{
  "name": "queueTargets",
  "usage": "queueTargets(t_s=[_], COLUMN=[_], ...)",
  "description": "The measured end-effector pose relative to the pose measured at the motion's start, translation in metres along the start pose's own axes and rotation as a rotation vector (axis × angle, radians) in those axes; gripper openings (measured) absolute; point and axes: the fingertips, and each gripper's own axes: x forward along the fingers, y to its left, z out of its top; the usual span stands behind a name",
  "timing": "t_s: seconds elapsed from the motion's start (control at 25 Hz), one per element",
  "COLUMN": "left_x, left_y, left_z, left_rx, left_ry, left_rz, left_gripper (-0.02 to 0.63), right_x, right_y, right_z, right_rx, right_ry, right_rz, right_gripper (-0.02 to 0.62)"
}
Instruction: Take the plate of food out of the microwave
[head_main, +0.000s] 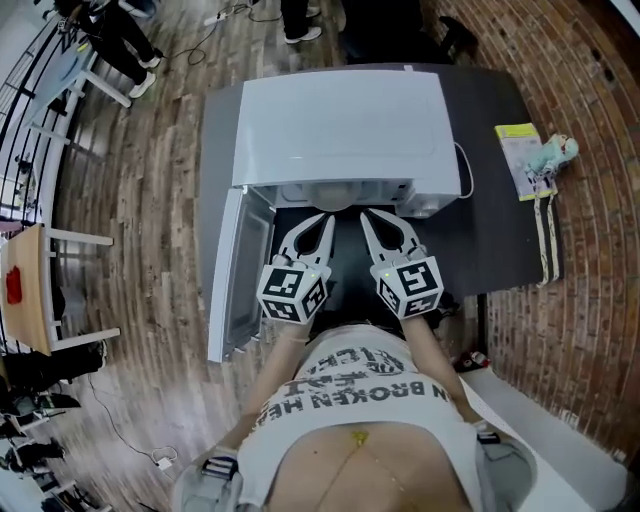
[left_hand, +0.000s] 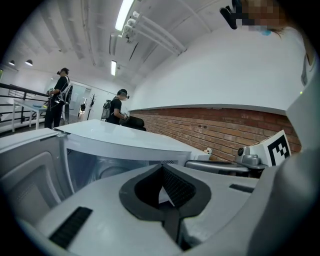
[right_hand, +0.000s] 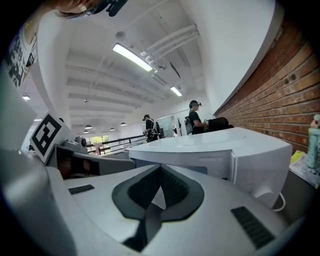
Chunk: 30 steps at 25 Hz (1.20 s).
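A white microwave stands on a dark table, its door swung open to the left. A pale round rim of a plate shows in the opening; no food can be made out. Just before the opening, my left gripper and right gripper sit side by side, both shut with nothing in them. In the left gripper view the shut left gripper points at the cavity. The right gripper faces the microwave's front.
A yellow-green booklet and a small toy lie at the table's right end beside a brick wall. A wooden chair stands far left. Two people stand in the background.
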Motion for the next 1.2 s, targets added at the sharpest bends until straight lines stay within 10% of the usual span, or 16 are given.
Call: queueTargets(t_s=[1.2], left_x=[0.007], left_y=[0.070], left_z=[0.000], left_rx=[-0.066], left_ry=[0.022], left_rz=[-0.023], left_gripper=[0.008], right_x=[0.039], right_y=[-0.013], right_z=[-0.017], right_rx=[0.040], right_ry=[0.068], right_rz=[-0.138], right_gripper=[0.008])
